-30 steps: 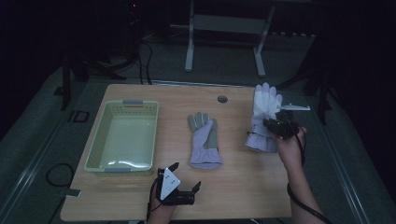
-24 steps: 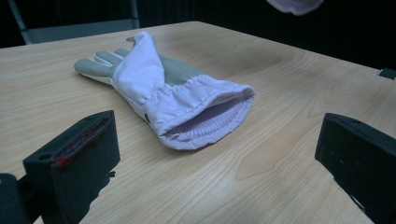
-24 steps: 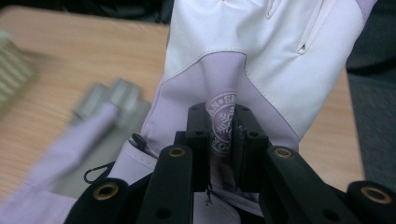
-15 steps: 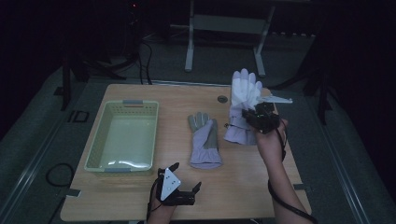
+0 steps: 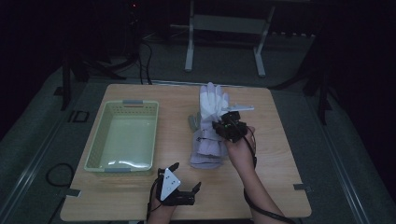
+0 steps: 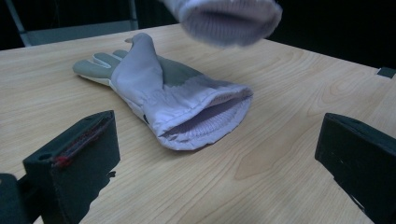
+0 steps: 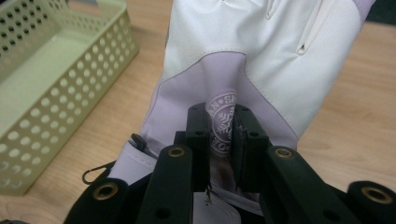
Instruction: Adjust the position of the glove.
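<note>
**Held glove hangs over the lying glove, basket off to the left**

A pale wooden surface (image 5: 280,186) stands in a dark room, metal stand legs behind its far edge. The right hand-held gripper (image 5: 223,129), near the middle of the surface, has its jaws clamped on a fold of the white and lilac glove (image 7: 261,51) at the round logo patch, as the right gripper view shows. That glove hangs lifted, fingers toward the far edge, cuff toward the near edge. Directly under it a second glove (image 6: 168,100) lies flat, its long axis also running far to near, open cuff nearest the person. Both gloves' long axes look close to parallel, so a set-down here would probably stack them. The green perforated basket (image 5: 100,140) sits toward the left edge, empty, well apart from the held glove. The left hand-held gripper (image 5: 184,184) rests at the near edge, jaws spread wide and holding nothing, nearer to the lying glove's cuff than to the basket.
</note>
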`<state>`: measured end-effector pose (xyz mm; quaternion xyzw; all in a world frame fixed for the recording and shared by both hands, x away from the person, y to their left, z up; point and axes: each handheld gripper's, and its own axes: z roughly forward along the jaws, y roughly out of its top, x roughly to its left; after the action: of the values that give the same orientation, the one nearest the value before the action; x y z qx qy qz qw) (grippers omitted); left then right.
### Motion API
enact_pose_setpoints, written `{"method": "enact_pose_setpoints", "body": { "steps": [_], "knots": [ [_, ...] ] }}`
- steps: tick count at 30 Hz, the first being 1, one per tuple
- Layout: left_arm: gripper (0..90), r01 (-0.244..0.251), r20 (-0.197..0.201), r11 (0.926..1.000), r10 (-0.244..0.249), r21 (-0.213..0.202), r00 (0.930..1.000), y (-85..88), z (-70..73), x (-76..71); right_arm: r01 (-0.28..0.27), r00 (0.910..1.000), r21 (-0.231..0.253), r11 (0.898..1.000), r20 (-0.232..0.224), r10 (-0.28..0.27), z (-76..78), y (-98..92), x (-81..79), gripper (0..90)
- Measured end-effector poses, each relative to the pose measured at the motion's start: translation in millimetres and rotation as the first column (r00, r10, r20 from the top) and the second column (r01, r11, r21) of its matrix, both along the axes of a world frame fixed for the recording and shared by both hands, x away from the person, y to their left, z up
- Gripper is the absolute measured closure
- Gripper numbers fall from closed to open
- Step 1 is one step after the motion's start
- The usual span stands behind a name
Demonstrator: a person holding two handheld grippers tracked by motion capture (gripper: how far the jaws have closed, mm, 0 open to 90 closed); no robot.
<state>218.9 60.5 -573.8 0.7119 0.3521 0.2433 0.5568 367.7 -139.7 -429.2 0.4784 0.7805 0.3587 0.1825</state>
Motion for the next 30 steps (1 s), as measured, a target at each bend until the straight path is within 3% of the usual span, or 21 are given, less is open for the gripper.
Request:
{"method": "enact_pose_setpoints", "body": {
  "steps": [8,16,19,28,30],
  "knots": [
    [0.0,0.000,0.000,1.0000,0.000,-0.001,1.0000,0.1,0.0,0.1,-0.009,0.9967,0.000,1.000,-0.081,0.009,-31.7,17.3,6.8,78.6],
    [0.0,0.000,-0.003,1.0000,0.000,0.000,1.0000,0.3,0.0,0.5,0.024,0.9871,-0.039,0.999,-0.157,-0.029,-56.8,19.4,20.1,78.6],
    [0.1,0.000,-0.003,1.0000,0.000,-0.002,1.0000,0.5,0.0,0.4,-0.002,0.9853,-0.072,0.997,-0.170,-0.010,-67.7,25.6,23.2,76.0],
    [0.0,0.003,-0.005,1.0000,-0.003,-0.001,1.0000,0.5,0.0,0.7,0.002,0.9812,-0.063,0.998,-0.193,-0.014,-70.0,24.1,27.9,67.0],
    [0.1,0.010,-0.006,0.9999,-0.010,0.000,0.9999,0.5,0.1,1.0,-0.020,0.9827,-0.052,0.998,-0.185,0.010,-66.0,22.9,27.0,60.3]
  ]
}}
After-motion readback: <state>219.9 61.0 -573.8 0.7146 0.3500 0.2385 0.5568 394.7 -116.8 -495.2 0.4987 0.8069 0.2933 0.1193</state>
